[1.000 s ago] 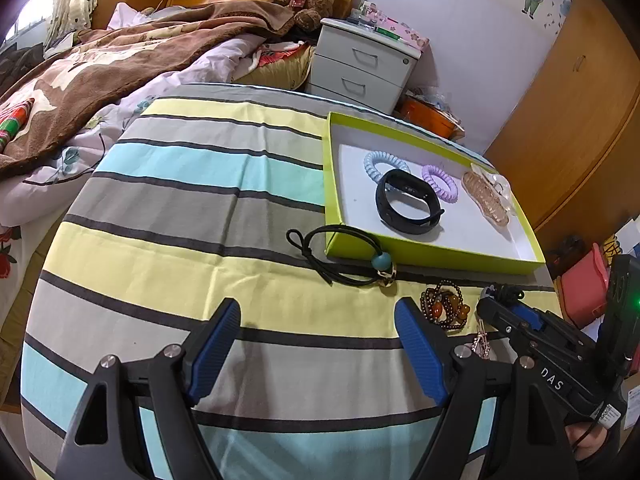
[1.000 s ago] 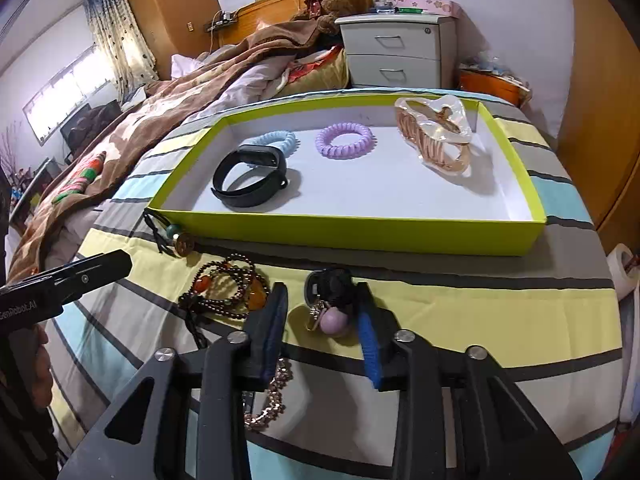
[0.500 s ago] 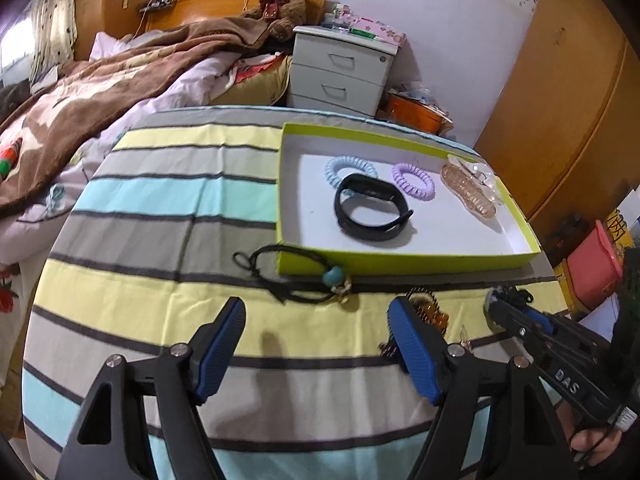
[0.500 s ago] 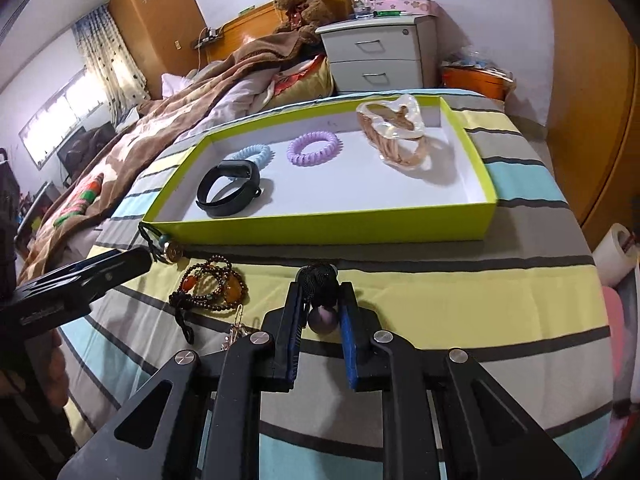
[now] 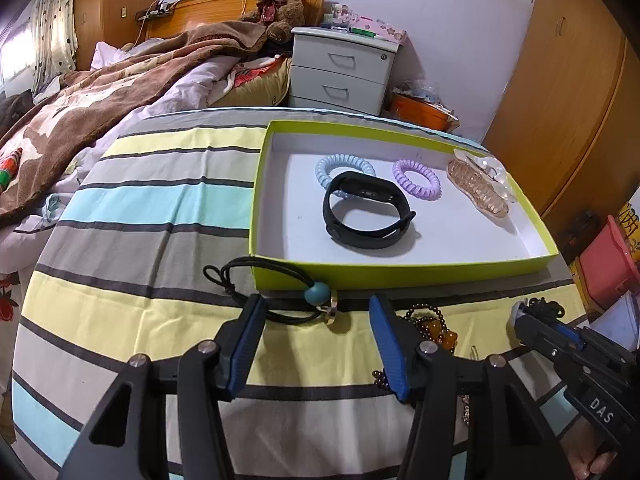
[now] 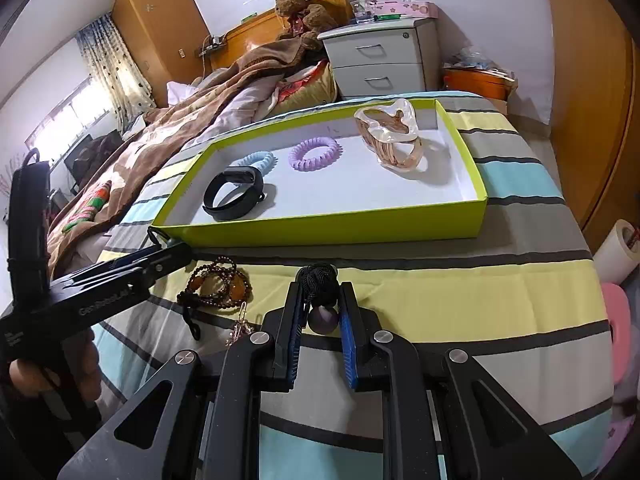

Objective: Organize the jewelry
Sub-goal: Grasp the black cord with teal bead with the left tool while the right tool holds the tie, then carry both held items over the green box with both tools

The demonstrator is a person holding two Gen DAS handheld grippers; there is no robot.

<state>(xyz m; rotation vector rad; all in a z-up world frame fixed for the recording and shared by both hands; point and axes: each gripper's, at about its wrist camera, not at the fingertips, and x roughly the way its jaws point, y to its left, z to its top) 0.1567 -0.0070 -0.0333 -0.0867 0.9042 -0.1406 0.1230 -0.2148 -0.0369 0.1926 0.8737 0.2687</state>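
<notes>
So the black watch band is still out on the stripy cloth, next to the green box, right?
Not quite. The black watch band is already inside the green box, lying on its white floor beside the blue hair coil. The left wrist view shows it.

Lime-green tray (image 5: pixel 400 276) with white floor sat on striped cloth, holding black wristband (image 5: pixel 368 216), pale blue coil tie (image 5: pixel 345 165), lilac coil tie (image 5: pixel 416 178) and clear amber hair claw (image 5: pixel 480 188). Outside tray's near wall lay black cord with teal bead (image 5: pixel 317 294), brown bead bracelet (image 6: pixel 218 284), small gold chain (image 6: pixel 240 326); black knot with mauve ball (image 6: pixel 322 312) sat clamped between blue pads
</notes>
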